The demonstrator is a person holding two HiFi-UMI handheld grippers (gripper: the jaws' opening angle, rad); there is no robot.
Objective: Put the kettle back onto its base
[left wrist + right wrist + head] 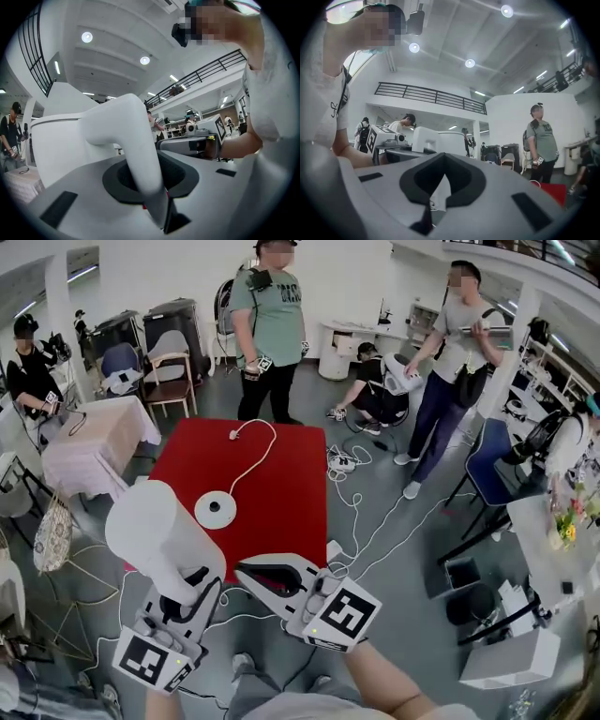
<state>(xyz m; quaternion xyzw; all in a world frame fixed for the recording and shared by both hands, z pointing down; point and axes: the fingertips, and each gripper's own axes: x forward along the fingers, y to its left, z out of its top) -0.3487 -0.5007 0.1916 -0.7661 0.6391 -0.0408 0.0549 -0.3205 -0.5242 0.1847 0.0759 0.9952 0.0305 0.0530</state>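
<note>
I hold a white kettle (155, 531) low in front of the red table (291, 484), short of its near edge. My left gripper (192, 582) is shut on the kettle's curved handle (126, 136), which runs down between the jaws. The round white base (216, 509) lies on the table's near left part, and its white cord (255, 451) trails to the far edge. My right gripper (246, 570) hangs beside the kettle, on its right, with its jaws together and nothing in them. In the right gripper view the kettle (440, 140) shows ahead to the left.
Two people stand beyond the table, and one crouches by cables and a power strip (342, 463) on the floor. A cloth-covered table (103, 437) stands at the left, a blue chair (492, 460) at the right, and a white box (511, 657) at the near right.
</note>
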